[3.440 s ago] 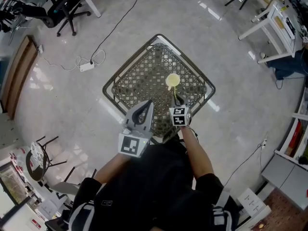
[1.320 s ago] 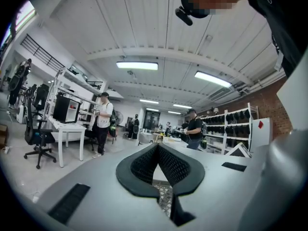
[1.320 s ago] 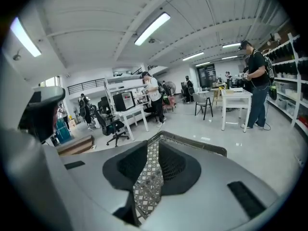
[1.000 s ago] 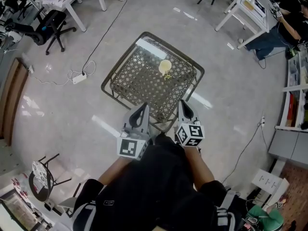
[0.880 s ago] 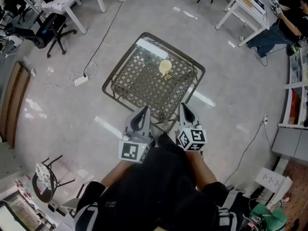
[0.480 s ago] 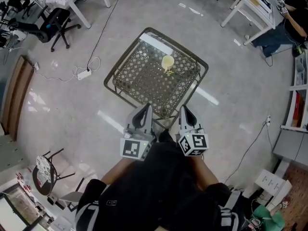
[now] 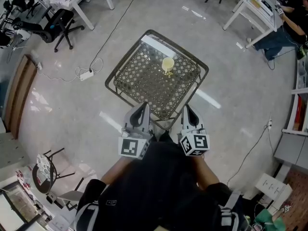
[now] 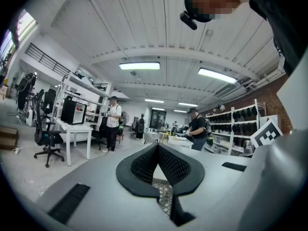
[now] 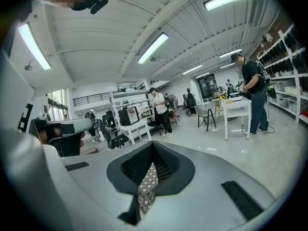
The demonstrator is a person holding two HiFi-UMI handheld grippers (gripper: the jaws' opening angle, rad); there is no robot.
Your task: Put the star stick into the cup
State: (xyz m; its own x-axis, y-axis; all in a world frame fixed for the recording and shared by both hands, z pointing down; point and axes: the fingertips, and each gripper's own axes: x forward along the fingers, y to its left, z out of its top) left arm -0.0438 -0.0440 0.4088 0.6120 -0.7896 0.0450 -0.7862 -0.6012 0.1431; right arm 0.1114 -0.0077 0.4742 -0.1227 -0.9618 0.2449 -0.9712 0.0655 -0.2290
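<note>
Cup (image 7: pixel 168 63) on mesh table (image 7: pixel 139 83) too small in head view, can't tell if star stick's inside. Gripper views: my jaws block most of table, only slivers show.

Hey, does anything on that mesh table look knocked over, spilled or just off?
Nothing stands out. The cup stands on the mesh table with nothing spilled around it; the yellow-green bit at its near side is too small to identify. The left gripper and right gripper sit near the person's body, jaws together, empty.
</note>
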